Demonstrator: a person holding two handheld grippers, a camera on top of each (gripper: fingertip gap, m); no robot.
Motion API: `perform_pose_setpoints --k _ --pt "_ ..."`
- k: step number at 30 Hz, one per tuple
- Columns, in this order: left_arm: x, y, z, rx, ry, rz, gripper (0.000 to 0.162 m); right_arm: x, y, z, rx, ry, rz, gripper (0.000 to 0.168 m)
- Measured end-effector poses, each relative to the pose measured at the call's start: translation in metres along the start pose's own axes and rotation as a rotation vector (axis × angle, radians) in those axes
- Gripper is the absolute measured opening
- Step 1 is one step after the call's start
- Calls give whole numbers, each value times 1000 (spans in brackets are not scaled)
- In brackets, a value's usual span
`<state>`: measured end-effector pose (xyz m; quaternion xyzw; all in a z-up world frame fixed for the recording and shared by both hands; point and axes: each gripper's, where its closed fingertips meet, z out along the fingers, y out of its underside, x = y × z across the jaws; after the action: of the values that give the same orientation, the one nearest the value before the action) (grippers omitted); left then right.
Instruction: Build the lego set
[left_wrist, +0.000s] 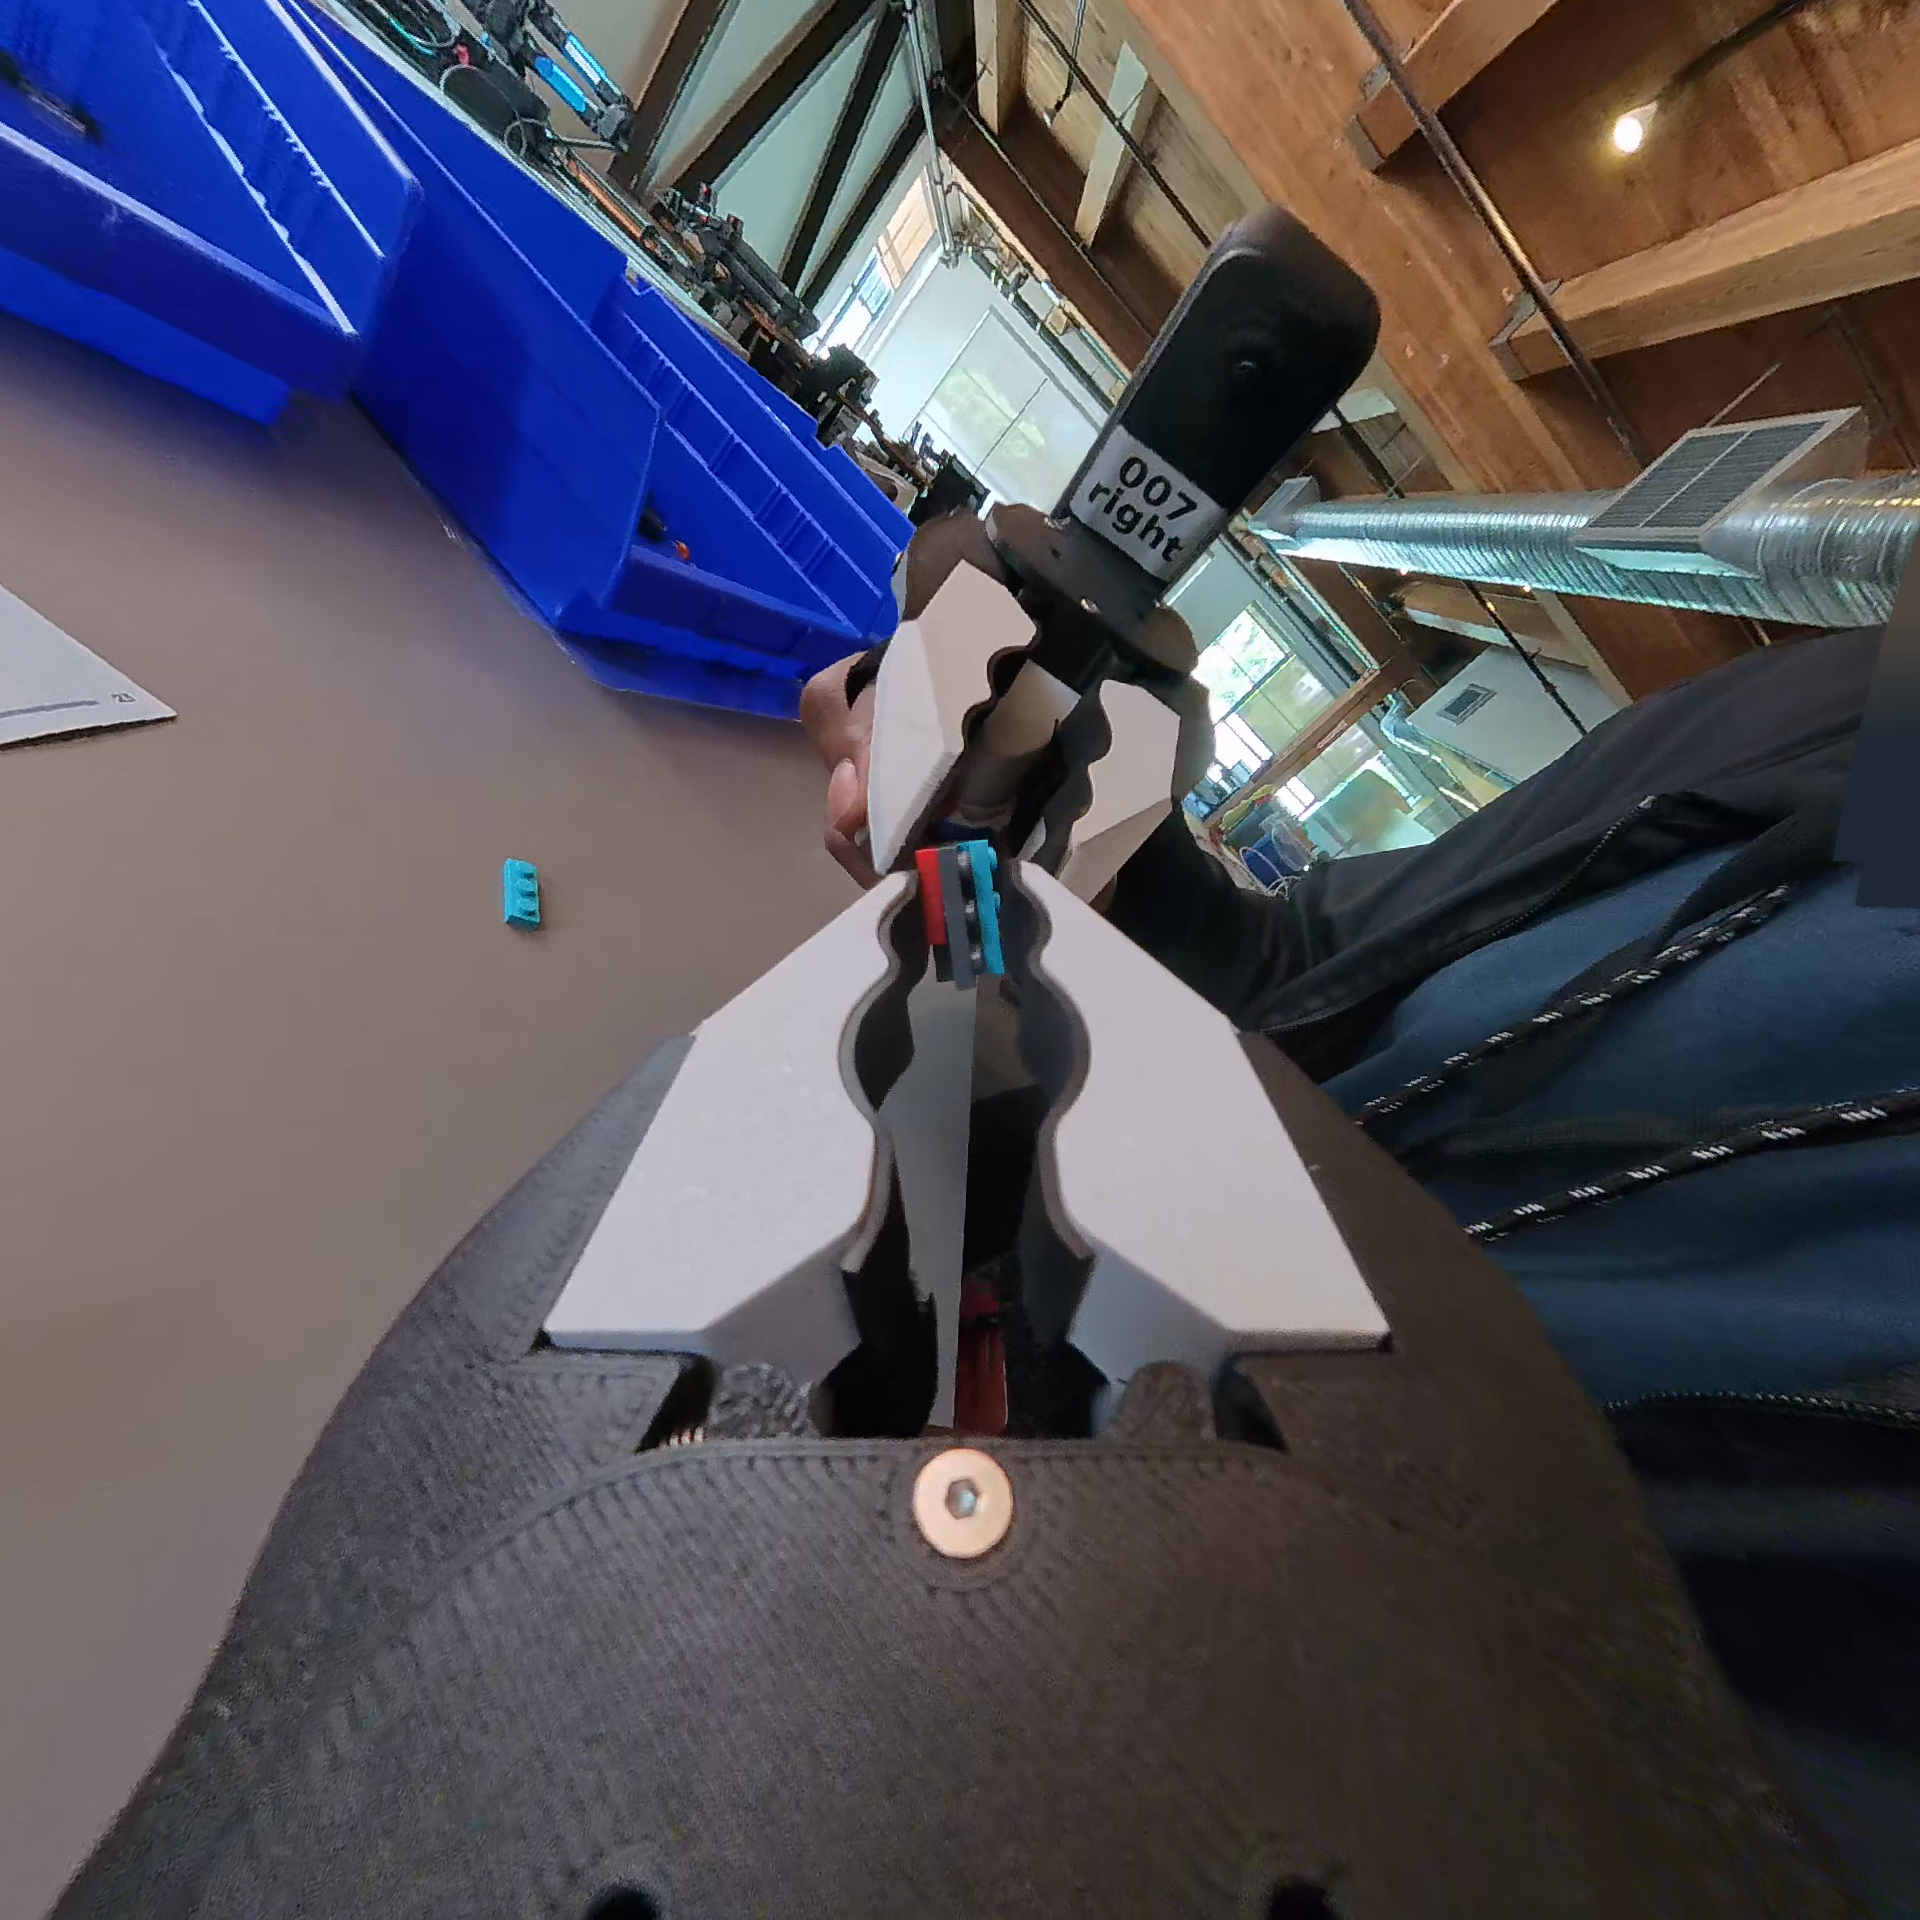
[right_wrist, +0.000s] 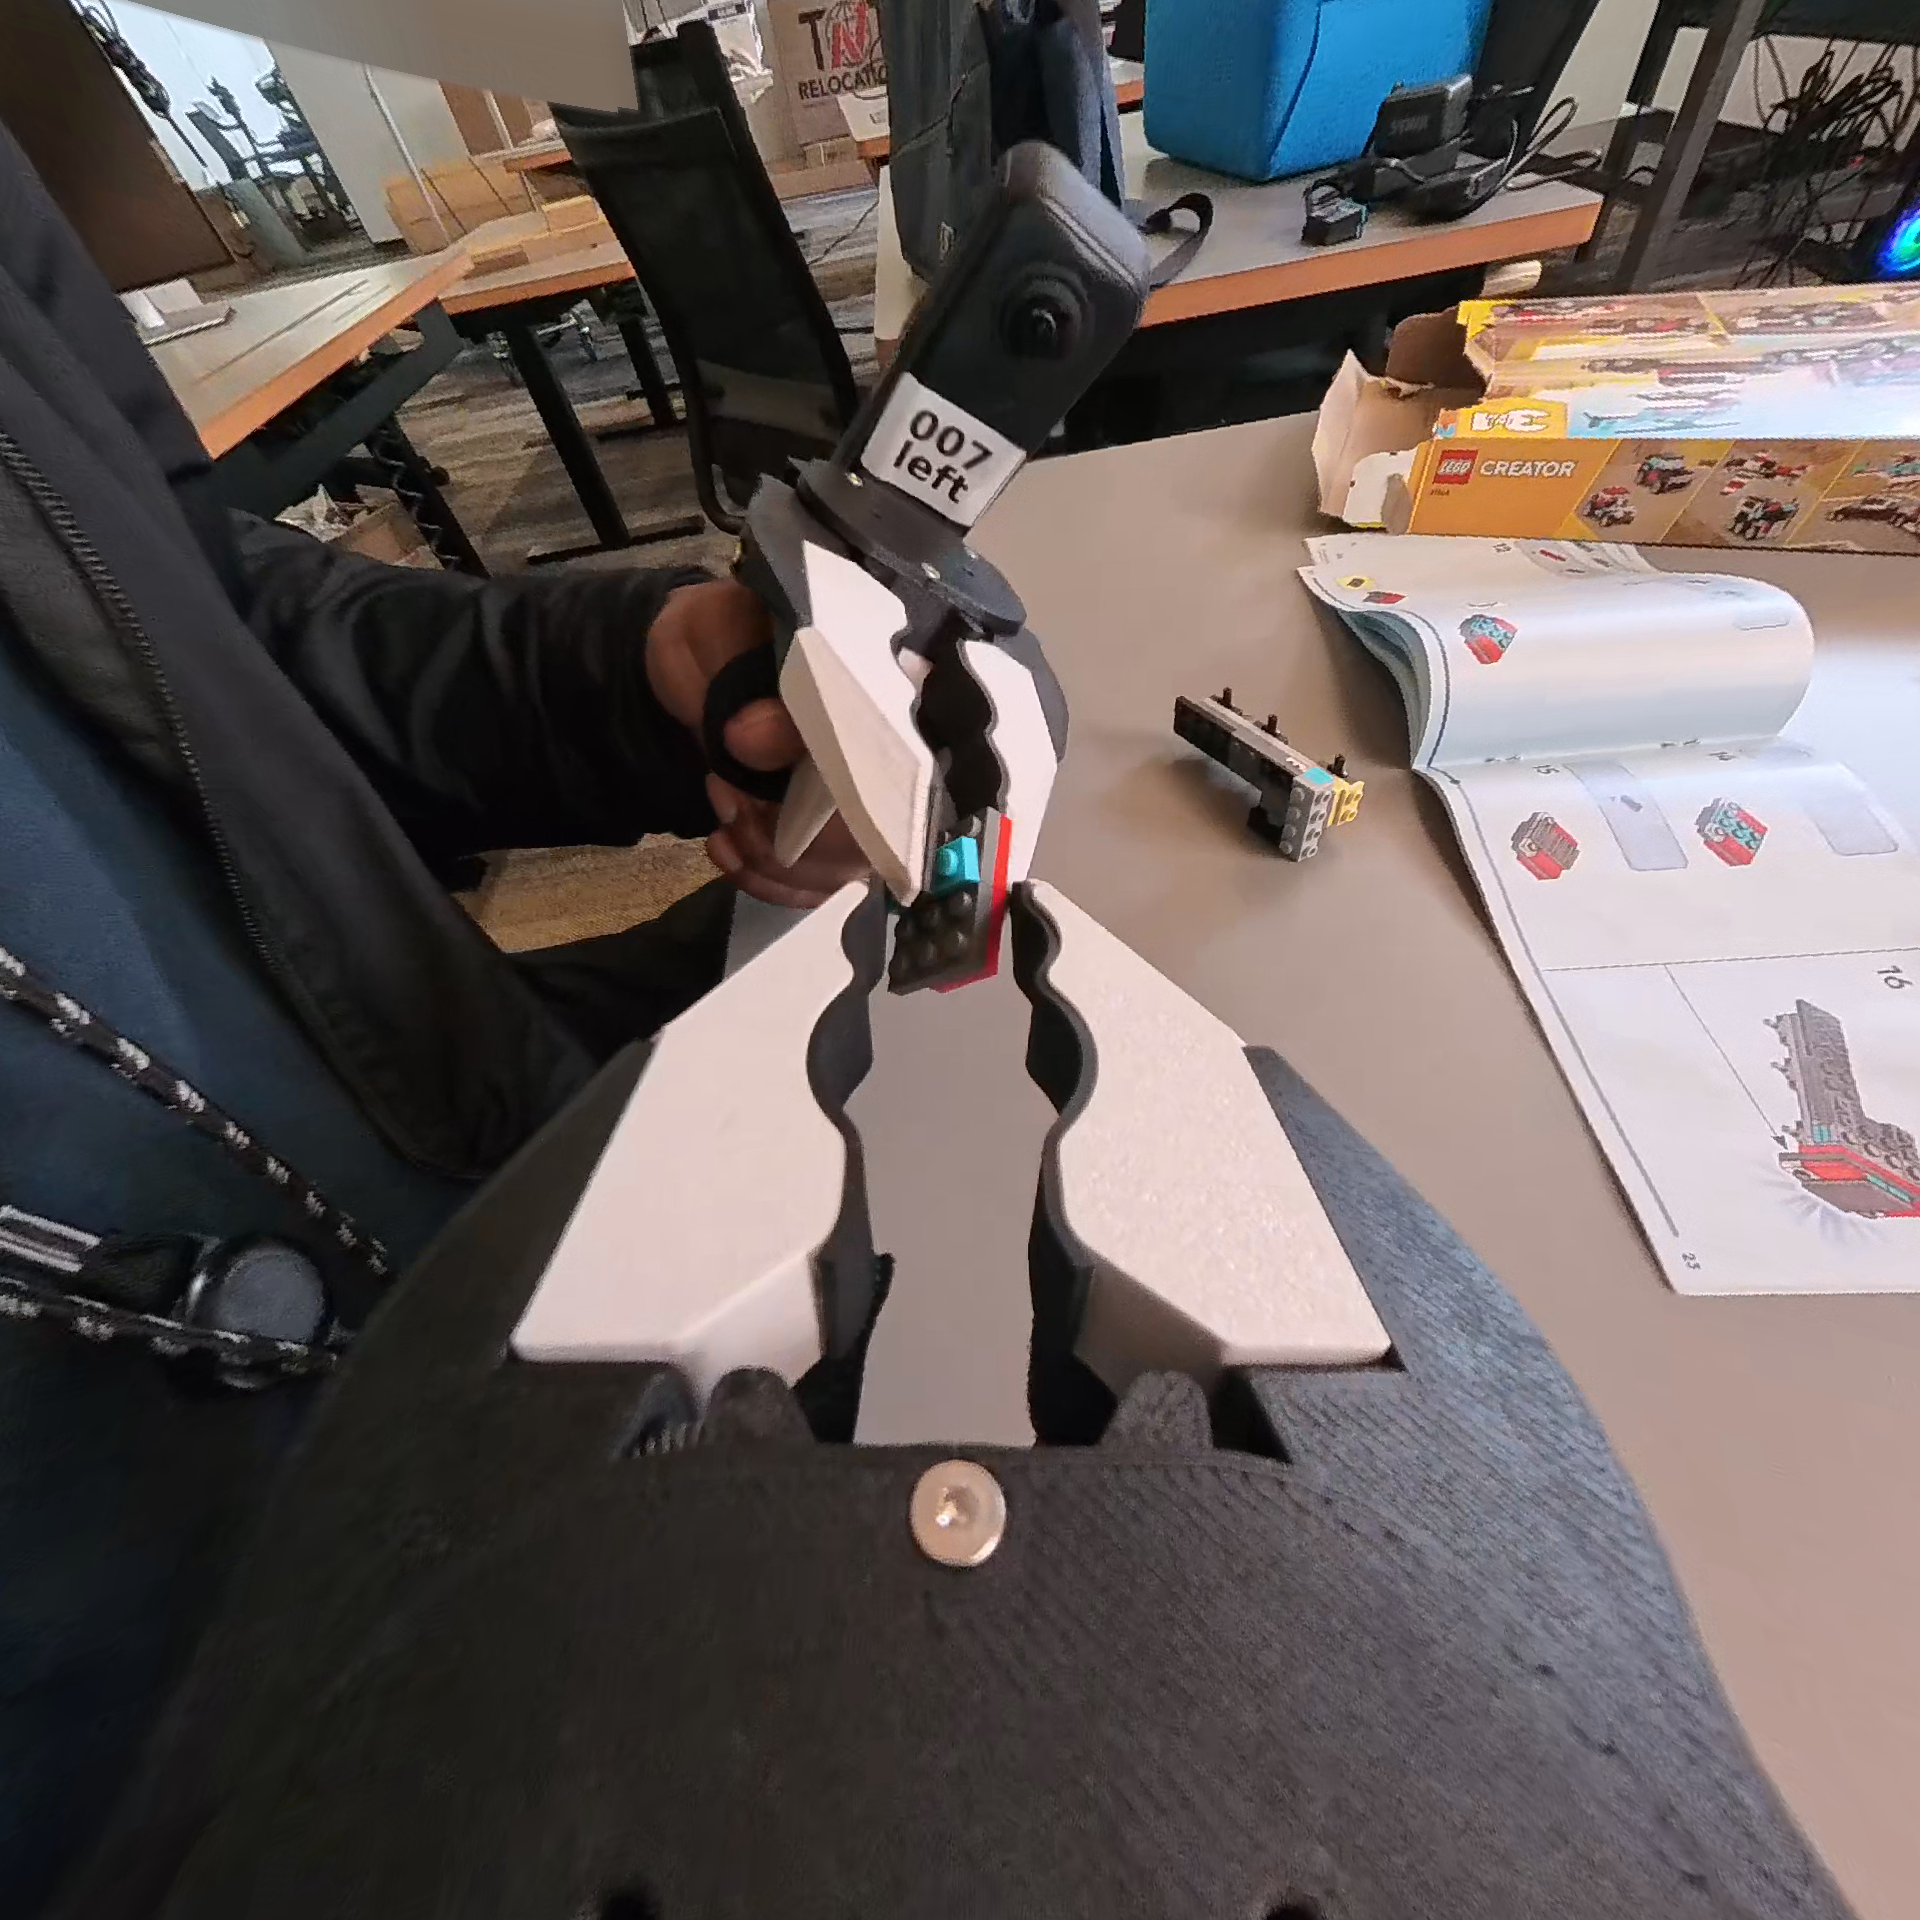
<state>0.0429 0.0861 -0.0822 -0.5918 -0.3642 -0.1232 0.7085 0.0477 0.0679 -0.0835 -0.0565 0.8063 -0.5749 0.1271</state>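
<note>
My left gripper (left_wrist: 964, 888) is shut on a small stack of red, dark grey and teal plates (left_wrist: 961, 925), held in the air above the table. In the right wrist view this stack (right_wrist: 940, 935) shows its studded grey face, with the left gripper (right_wrist: 951, 831) clamping its upper end. My right gripper (right_wrist: 943, 894) faces it tip to tip. Its jaws stand partly open on either side of the stack's free end, with a thin gap on the red side. A loose teal plate (left_wrist: 523, 894) lies on the table. A long dark grey build with a yellow piece (right_wrist: 1268, 774) lies further right.
Blue bins (left_wrist: 623, 416) stand at the far side of the brown table (left_wrist: 260, 1039). An open instruction booklet (right_wrist: 1662, 883) and the opened set box (right_wrist: 1662, 436) lie to the right. A person's dark jacket (right_wrist: 312, 831) is close on the left. Less than 4 cm separates the two grippers' tips.
</note>
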Motion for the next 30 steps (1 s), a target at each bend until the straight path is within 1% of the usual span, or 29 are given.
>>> perform_pose_setpoints --k 5,11,18,23,30 --pt "7 4 3 -57 0 80 13 -9 -1 -9 30 -74 38 24" --pt "16 7 4 -110 0 193 13 -11 -14 -25 120 -148 132 24" --pt "21 14 8 -190 -22 313 14 -21 -8 -20 60 -195 130 22" --pt "24 21 10 -248 -46 388 13 -27 -3 -18 29 -221 119 16" --pt "23 25 11 -301 -106 453 13 -30 0 -19 20 -202 99 13"
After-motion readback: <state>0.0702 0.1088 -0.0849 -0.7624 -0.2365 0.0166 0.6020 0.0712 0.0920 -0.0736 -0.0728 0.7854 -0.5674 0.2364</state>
